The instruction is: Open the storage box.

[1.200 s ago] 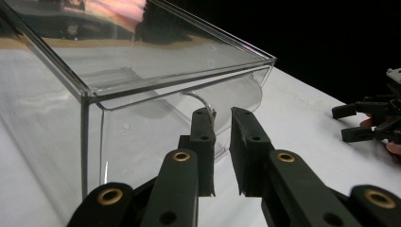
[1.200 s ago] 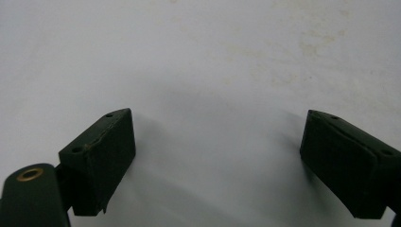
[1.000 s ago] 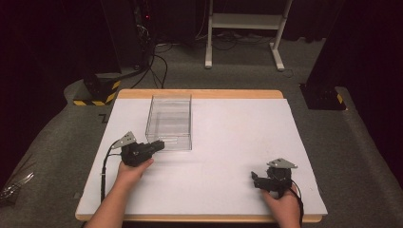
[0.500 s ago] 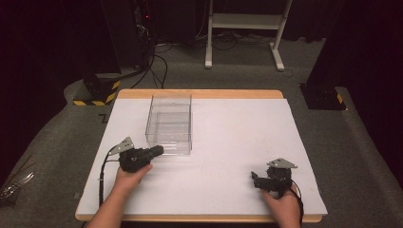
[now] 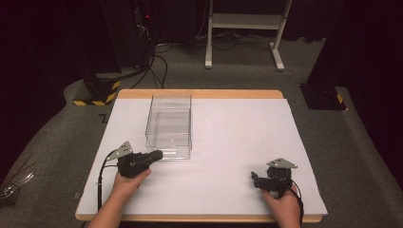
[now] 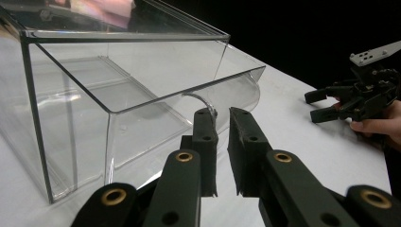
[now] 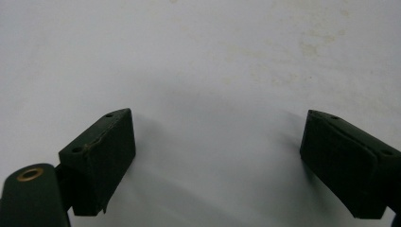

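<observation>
**Left gripper at the bin's front lip**

Clear rectangular acrylic bin [image 5: 169,126] sits left of centre on the white table [image 5: 228,142]. Left gripper [image 6: 222,118] is pressed nearly together, empty, tips just beside the curved front wall. Square up before nudging. Right gripper [image 7: 215,156] is spread, idle. Versus a second ago: left hand pulled slightly nearer, bin unmoved

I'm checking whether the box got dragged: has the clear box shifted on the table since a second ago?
No. The clear box sits at the same spot against the table's far wooden edge.
</observation>
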A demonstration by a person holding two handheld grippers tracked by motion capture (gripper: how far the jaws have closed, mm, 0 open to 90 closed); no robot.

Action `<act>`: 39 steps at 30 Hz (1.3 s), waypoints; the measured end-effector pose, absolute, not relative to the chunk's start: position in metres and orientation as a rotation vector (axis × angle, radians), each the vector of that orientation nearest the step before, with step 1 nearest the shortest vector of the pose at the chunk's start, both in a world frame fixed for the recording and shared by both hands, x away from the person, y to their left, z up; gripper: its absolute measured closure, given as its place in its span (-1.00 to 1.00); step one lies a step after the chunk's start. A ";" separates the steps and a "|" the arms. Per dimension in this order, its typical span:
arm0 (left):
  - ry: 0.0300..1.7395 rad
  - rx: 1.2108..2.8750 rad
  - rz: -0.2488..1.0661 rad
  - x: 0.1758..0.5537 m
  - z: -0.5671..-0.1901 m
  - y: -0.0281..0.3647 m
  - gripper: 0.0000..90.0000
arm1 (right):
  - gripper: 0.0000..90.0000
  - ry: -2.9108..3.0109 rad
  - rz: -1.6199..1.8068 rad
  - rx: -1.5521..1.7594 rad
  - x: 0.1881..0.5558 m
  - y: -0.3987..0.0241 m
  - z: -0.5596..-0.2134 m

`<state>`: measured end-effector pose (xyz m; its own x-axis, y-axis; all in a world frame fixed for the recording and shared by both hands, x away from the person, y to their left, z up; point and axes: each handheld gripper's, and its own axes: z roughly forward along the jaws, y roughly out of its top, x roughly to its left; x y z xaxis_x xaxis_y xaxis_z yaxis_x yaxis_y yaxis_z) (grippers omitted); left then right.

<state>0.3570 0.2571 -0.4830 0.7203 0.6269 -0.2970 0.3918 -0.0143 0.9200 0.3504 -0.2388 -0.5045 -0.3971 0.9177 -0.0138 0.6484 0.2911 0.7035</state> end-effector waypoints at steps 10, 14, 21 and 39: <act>0.830 1.649 0.211 0.347 -0.481 0.257 0.82 | -0.76 2.148 0.872 1.403 0.350 -0.239 -0.504; 0.819 1.663 0.201 0.342 -0.480 0.258 0.82 | -0.76 2.148 0.873 1.403 0.350 -0.239 -0.504; 0.804 1.671 0.183 0.330 -0.480 0.258 0.83 | -0.76 2.149 0.873 1.403 0.350 -0.239 -0.504; 0.763 1.700 0.137 0.309 -0.480 0.258 0.86 | -0.76 2.150 0.870 1.403 0.350 -0.239 -0.504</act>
<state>0.3092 0.2584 -0.4800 0.7774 0.5506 -0.3042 0.4106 -0.0778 0.9085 0.3504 -0.2388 -0.5043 -0.3973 0.9176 -0.0141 0.6492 0.2919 0.7023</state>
